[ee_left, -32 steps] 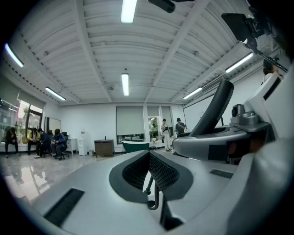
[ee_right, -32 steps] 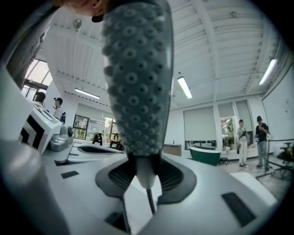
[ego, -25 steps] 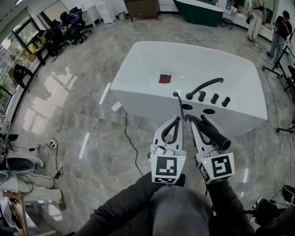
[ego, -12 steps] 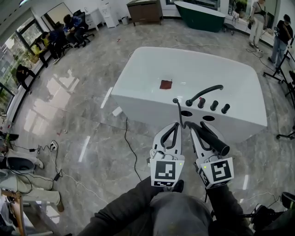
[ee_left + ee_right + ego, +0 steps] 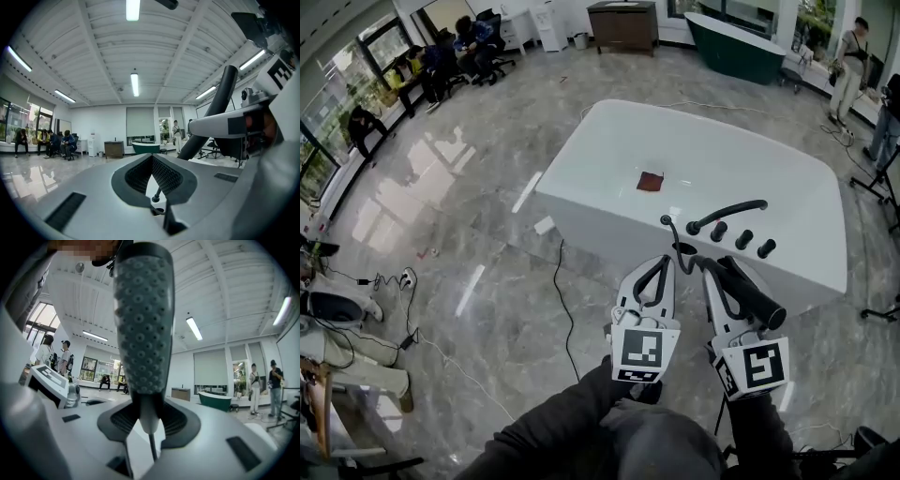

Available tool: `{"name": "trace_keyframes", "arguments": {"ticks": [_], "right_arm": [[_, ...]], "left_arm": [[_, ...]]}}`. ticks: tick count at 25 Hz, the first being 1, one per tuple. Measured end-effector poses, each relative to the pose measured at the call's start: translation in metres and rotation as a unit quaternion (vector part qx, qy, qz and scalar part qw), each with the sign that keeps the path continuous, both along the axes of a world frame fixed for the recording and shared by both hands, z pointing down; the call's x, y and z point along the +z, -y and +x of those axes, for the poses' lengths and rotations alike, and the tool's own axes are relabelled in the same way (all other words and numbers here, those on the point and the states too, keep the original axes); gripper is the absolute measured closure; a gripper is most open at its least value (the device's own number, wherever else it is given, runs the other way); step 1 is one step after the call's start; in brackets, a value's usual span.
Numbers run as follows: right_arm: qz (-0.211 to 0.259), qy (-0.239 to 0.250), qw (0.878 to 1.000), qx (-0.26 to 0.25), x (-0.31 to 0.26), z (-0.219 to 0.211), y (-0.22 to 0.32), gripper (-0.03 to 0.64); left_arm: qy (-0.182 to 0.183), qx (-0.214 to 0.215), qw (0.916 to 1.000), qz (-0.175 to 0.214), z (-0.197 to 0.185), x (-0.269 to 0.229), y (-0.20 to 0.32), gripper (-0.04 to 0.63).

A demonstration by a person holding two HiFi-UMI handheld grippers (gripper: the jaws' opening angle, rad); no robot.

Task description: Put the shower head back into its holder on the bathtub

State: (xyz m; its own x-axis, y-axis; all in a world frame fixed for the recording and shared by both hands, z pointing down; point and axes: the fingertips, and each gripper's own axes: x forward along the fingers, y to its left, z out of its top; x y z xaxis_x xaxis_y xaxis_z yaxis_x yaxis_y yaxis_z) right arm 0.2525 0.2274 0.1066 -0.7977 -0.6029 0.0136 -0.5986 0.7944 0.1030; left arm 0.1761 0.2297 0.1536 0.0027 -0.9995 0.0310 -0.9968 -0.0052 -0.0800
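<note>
Right tool point(image 5: 713, 267): pinching shower head point(image 5: 755, 292), just before the bathtub point(image 5: 609, 159) rim. Left tool point(image 5: 667, 263): pressed together, empty. Advice: steer handle end squarely into holder point(image 5: 684, 250) (hose point(image 5: 667, 228) kept slack).

Both grippers are being held level and side by side ahead of the body, on dark-sleeved arms point(image 5: 551, 424). The left gripper point(image 5: 666, 264) is being carried with its jaws together, gripping nothing. The right gripper point(image 5: 711, 268) is being pressed closed around the shower head point(image 5: 754, 292).
</note>
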Motion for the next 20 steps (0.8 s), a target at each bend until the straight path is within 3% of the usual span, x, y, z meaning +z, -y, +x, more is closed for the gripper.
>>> {"name": "trace_keyframes", "arguments": {"ticks": [11, 20], "right_arm": [[-0.041, -0.004, 0.999, 0.011, 0.020, -0.022, 0.044, 0.479], [-0.046, -0.008, 0.999, 0.019, 0.011, -0.056, 0.093, 0.479]], "left_arm": [[-0.003, 0.019, 0.9995, -0.024, -0.047, 0.032, 0.064, 0.592], [-0.019, 0.043, 0.9980, -0.043, -0.071, 0.053, 0.115, 0.592]]}}
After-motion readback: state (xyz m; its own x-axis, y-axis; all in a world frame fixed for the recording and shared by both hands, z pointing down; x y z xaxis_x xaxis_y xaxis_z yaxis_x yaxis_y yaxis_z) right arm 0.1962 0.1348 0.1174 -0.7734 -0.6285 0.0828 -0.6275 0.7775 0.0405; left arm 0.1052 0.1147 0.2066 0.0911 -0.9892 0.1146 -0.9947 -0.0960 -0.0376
